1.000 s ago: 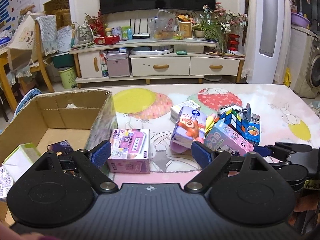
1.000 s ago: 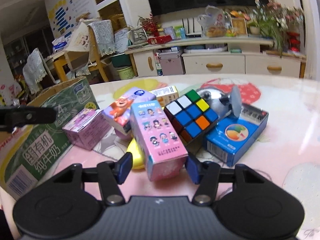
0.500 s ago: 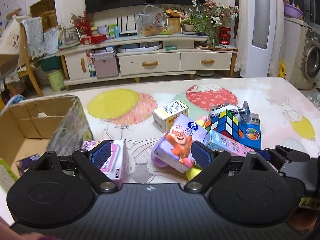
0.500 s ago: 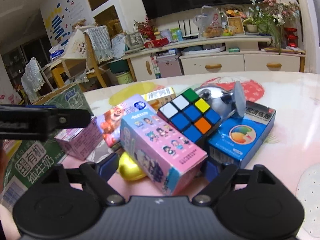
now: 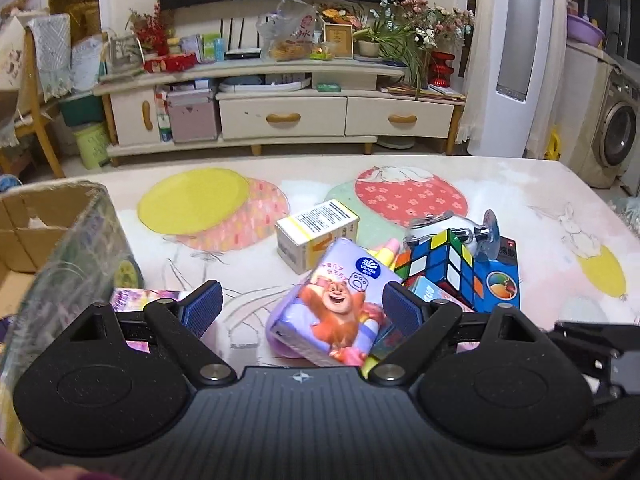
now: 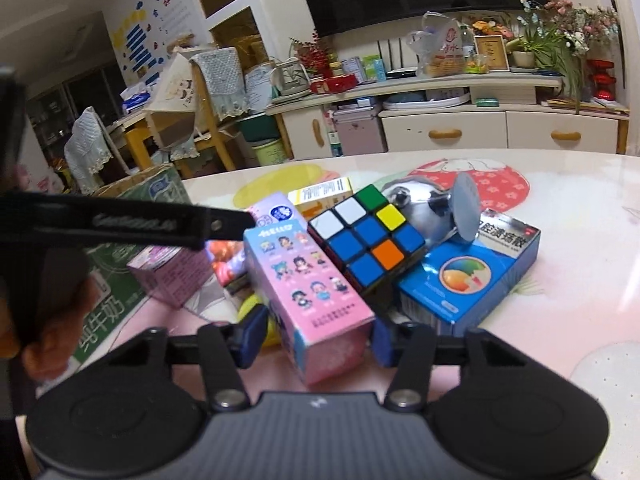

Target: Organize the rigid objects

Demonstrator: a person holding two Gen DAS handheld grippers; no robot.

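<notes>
A pile of small items lies on the table. My left gripper (image 5: 298, 310) is open, its fingers either side of a purple tissue pack with a bear (image 5: 334, 310). My right gripper (image 6: 316, 340) is open around the near end of a pink cartoon box (image 6: 310, 292), its pads close to both sides. A Rubik's cube (image 6: 366, 242) leans on that box and shows in the left wrist view (image 5: 444, 266). A blue medicine box (image 6: 468, 270) lies to the right. A white-yellow box (image 5: 316, 232) lies behind the pile. A small pink-purple box (image 6: 170, 274) lies left.
An open cardboard carton (image 5: 52, 248) stands at the table's left edge; it shows in the right wrist view (image 6: 132, 240). A chrome suction-cup fitting (image 6: 440, 204) lies behind the cube. A yellow object (image 6: 252, 308) peeks from under the pink box. A TV cabinet (image 5: 280, 108) stands beyond the table.
My left gripper has swung right, from the carton and small pink-purple box to the bear tissue pack. My right gripper has moved forward so the pink cartoon box sits between its fingers.
</notes>
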